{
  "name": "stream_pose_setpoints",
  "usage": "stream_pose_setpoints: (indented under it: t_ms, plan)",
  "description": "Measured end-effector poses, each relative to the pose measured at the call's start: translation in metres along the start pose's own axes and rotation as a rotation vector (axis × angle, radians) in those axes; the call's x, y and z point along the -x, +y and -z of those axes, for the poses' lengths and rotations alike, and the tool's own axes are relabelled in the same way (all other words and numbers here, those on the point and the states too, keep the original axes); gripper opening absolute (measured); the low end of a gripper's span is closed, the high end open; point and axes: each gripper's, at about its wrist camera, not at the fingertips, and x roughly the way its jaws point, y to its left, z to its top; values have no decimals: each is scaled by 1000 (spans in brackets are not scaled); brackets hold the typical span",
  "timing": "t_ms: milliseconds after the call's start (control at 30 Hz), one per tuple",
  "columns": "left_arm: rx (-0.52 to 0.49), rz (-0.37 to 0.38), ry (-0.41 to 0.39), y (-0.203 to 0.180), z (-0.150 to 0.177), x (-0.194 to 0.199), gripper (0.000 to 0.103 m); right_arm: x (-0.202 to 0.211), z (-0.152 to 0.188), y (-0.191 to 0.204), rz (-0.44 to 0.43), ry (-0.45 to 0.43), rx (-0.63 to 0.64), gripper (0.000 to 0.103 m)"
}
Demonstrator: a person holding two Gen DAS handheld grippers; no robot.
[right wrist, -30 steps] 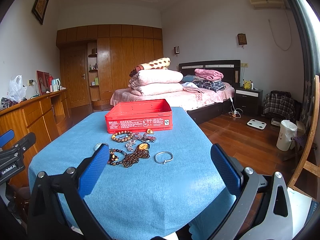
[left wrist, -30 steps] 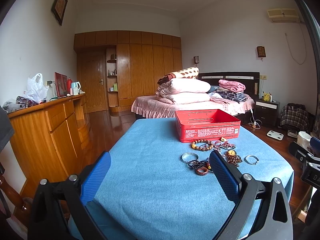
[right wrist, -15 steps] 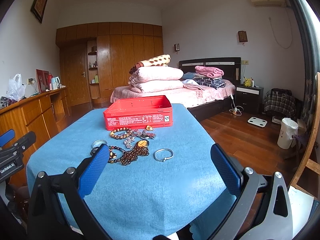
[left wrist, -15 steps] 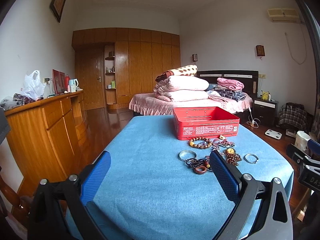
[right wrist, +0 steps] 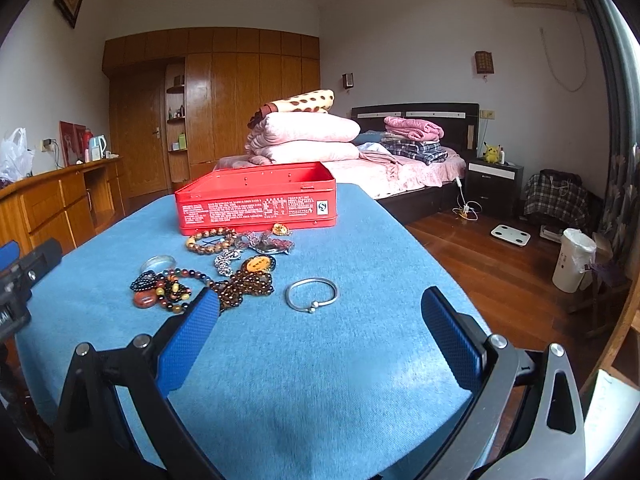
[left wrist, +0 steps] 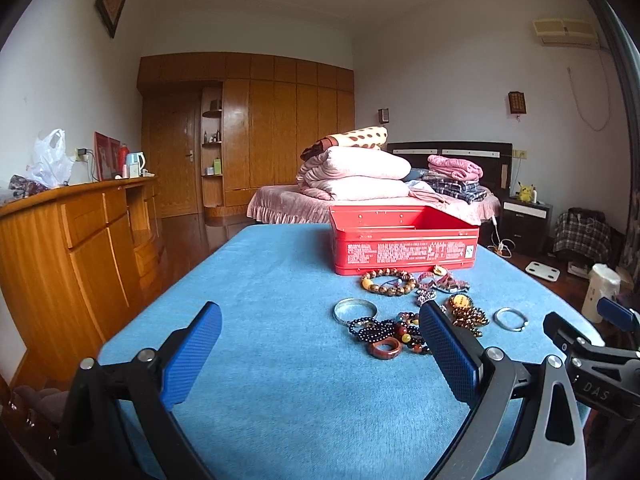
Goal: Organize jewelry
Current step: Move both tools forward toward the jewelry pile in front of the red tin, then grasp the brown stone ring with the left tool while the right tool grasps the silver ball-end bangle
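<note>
An open red tin box (left wrist: 404, 243) (right wrist: 256, 200) stands on the blue-covered table (left wrist: 280, 380) (right wrist: 304, 380). In front of it lies a scatter of jewelry: a brown bead bracelet (left wrist: 387, 282) (right wrist: 211, 240), a silver bangle (left wrist: 355, 309) (right wrist: 158, 262), dark bead strands (left wrist: 376, 328) (right wrist: 244, 286), a red-brown ring (left wrist: 385, 350) (right wrist: 145, 301) and a thin silver open bangle (left wrist: 510, 319) (right wrist: 312, 294). My left gripper (left wrist: 320, 330) is open, low over the table, its right finger beside the beads. My right gripper (right wrist: 320, 314) is open, just short of the thin silver bangle. Nothing is held.
A wooden sideboard (left wrist: 72, 248) runs along the left wall. Behind the table is a bed (right wrist: 400, 168) with folded bedding. Right of the table, over wooden floor, stand a white bin (right wrist: 572, 260) and a scale (right wrist: 511, 235). The right gripper's body (left wrist: 592, 364) shows at the left view's right edge.
Both grippers have moved forward and lower toward the jewelry, which looks larger now. Both stay open and nothing on the table has shifted.
</note>
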Motion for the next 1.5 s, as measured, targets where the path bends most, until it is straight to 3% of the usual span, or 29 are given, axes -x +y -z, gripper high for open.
stream_pose_setpoints:
  t_ms: [167,233,300,633,967,1067,1267,1333,1500]
  plan:
    - [-6,20,16,-12,14,-21,97,-24,6,-7,-11,-12,-24,97]
    - [-2,35,18,-15,18,-27,97,-34,8,-8,-9,2,-14,81]
    - [1,41,8,-18,20,-29,97,-43,9,-9,-15,22,-12,74]
    - [10,66,-5,-33,28,-45,96,-72,16,-7,-30,73,9,65]
    - [21,83,67,-40,37,-60,96,-87,14,-1,-29,61,74,61]
    - [37,96,102,-39,39,-68,86,-86,15,-1,-60,53,91,52]
    - [49,79,115,-40,39,-70,80,-83,16,-2,-70,51,89,48]
    - [57,94,117,-41,40,-66,70,-84,14,-1,-72,55,85,46]
    - [44,87,113,-42,44,-60,58,-81,15,-2,-78,57,83,45]
